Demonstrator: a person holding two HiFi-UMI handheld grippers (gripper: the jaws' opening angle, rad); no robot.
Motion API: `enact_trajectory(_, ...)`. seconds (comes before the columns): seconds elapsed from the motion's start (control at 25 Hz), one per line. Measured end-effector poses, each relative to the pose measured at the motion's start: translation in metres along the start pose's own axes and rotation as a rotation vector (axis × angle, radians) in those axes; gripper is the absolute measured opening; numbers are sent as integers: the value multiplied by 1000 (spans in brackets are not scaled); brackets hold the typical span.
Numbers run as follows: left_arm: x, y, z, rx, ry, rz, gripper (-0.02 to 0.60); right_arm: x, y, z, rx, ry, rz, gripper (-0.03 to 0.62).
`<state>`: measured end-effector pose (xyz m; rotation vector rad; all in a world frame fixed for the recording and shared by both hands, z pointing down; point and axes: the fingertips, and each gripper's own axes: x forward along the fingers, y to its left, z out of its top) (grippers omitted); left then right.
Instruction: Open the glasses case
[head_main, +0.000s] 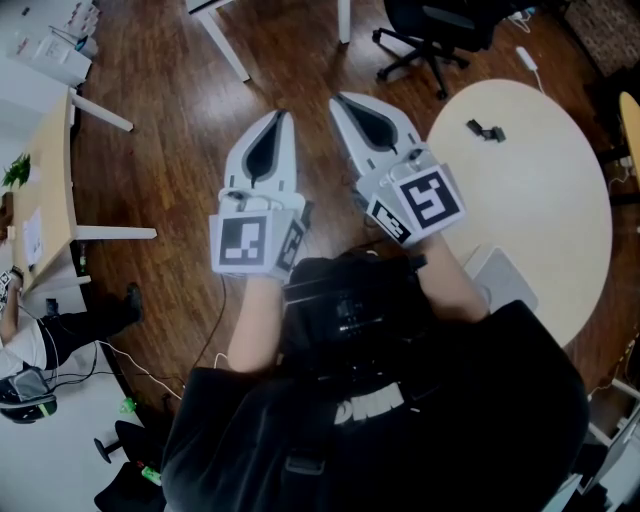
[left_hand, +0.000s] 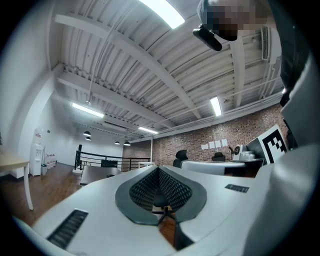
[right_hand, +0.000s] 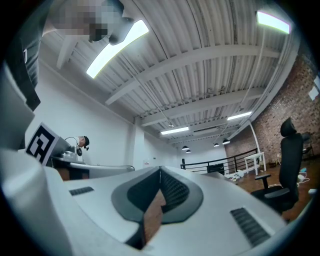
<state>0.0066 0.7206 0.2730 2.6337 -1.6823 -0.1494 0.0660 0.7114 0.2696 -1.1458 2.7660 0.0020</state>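
While both hands are held up over the wood floor (head_main: 170, 140), left claw (head_main: 284, 116) and right claw (head_main: 338, 100) sit side by side, near each other but not touching, tips pointing away from the body.

Left claw: fully closed, empty. Its own view shows the dark ribbed pads (left_hand: 172, 187) meeting at the tip, w/ only the room beyond: brick wall (left_hand: 200, 145), railing (left_hand: 100, 161), ceiling lights.

Right claw: also fully closed, empty. Pads meet at the tip in its view, office chair (right_hand: 287, 165) off to the right.

Marker cubes (head_main: 250, 243) sit at the back of each claw, just in front of the person's forearms.

Glasses case: can't ID it for sure. Round table (head_main: 540, 200) is to the right of the right claw, well apart from both tips. On it:
- small dark item (head_main: 485, 130) near the far side, too small to tell what it is
- pale flat rounded object (head_main: 505, 278) at the near edge, partly behind the right forearm

Neither claw touches the table or anything on it.
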Motion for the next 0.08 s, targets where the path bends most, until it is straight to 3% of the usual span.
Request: enact_trajectory(0.08, -1, 1, 0, -6, -4, -1, 1, 0, 1, -1, 2, 3, 1, 5)
